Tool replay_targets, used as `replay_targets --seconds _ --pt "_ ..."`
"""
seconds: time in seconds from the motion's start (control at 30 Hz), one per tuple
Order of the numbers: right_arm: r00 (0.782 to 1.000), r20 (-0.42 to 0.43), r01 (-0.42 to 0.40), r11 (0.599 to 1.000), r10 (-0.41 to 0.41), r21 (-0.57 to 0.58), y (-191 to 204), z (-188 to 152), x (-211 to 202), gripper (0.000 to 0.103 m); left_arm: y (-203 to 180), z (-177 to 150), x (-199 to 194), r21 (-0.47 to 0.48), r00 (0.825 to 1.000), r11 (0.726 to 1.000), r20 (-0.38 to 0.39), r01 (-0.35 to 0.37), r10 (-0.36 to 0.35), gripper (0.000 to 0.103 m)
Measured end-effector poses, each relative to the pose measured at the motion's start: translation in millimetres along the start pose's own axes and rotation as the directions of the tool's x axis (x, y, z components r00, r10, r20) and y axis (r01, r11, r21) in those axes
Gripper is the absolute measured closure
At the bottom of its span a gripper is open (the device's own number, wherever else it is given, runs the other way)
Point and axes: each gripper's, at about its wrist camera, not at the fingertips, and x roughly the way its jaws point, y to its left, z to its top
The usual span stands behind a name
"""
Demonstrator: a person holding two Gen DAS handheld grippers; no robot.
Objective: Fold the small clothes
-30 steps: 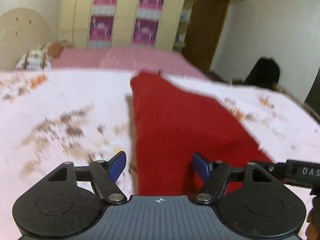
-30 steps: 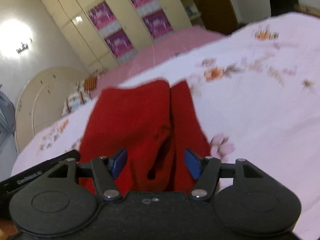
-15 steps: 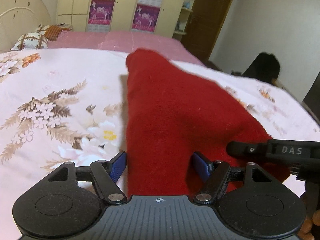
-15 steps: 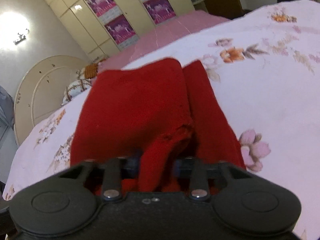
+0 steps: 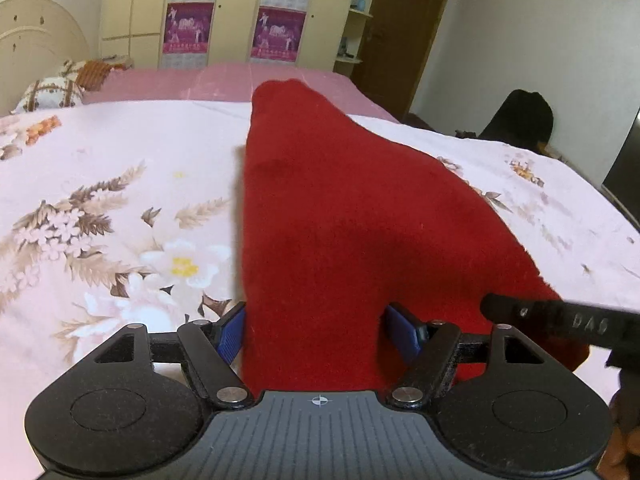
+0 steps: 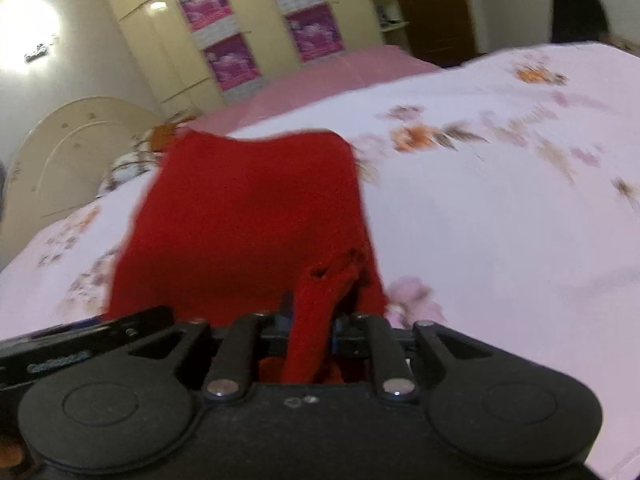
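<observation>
so, left to right. left gripper (image 5: 316, 330): blue pads spread wide, near edge of the red knitted garment (image 5: 340, 216) runs between them, but the pads stand off the cloth on both sides, nothing pinched. the garment's left edge sits just inside the left pad (image 5: 231, 332). the garment lies flat on the pale pink floral bedsheet (image 5: 100, 220), long axis pointing straight away from the fingers toward the plain pink cover and the cream wardrobe (image 5: 240, 12) at the back. near end wide, far end narrows to a rounded tip.

right gripper (image 6: 310, 336): jaws have just been closing, now narrow, and a bunched strip of the same red garment (image 6: 248, 216) is clamped between them, cloth rucked up just ahead of the pads. it holds the near right corner; its black body shows at the right edge of the left view, just beside the left gripper.

judgement: fold goes along the long axis, near edge carried toward the far tip. right side is ready, left isn't. left needs to close on its corner first, otherwise the lift will skew the cloth.

containers: none in view, nothing to report.
</observation>
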Motion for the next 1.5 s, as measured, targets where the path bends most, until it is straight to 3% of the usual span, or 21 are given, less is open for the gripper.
replay_targets --seconds 0.2,0.37,0.57,0.97,1.07,1.2,1.37,1.5 --pt "0.996 0.077 0.054 0.997 -0.05 -0.052 12 14 -33 0.076 4 9 -15 -0.025 1.0 0.999 0.007 0.02 -0.02 0.03" --pt "0.985 0.161 0.081 0.988 -0.059 -0.134 26 35 -49 0.075 3 32 -32 -0.027 0.996 0.998 0.062 0.064 -0.063 0.03" --pt "0.99 0.131 0.077 0.989 -0.061 -0.124 34 64 -23 0.075 7 66 -16 -0.041 0.997 0.998 0.067 0.045 -0.042 0.03" --pt "0.993 0.098 0.085 0.984 -0.07 -0.159 61 110 59 0.077 15 119 67 -0.053 0.999 0.998 0.036 -0.025 0.027 0.03" --pt "0.993 0.083 0.096 0.978 -0.082 -0.184 63 113 82 0.077 18 121 90 -0.062 0.999 0.997 0.02 -0.047 0.048 0.03" --pt "0.978 0.056 0.208 0.946 -0.2 -0.251 51 95 116 0.081 26 111 116 -0.102 0.999 0.994 -0.022 -0.046 0.044 0.03" --pt "0.975 0.107 0.216 0.952 -0.196 -0.219 41 87 118 0.082 33 105 125 -0.145 0.999 0.989 -0.022 -0.03 0.027 0.021" --pt "0.977 0.106 0.203 0.959 -0.185 -0.196 38 87 117 0.081 24 106 122 -0.1 0.997 0.992 -0.021 -0.071 0.069 0.02"
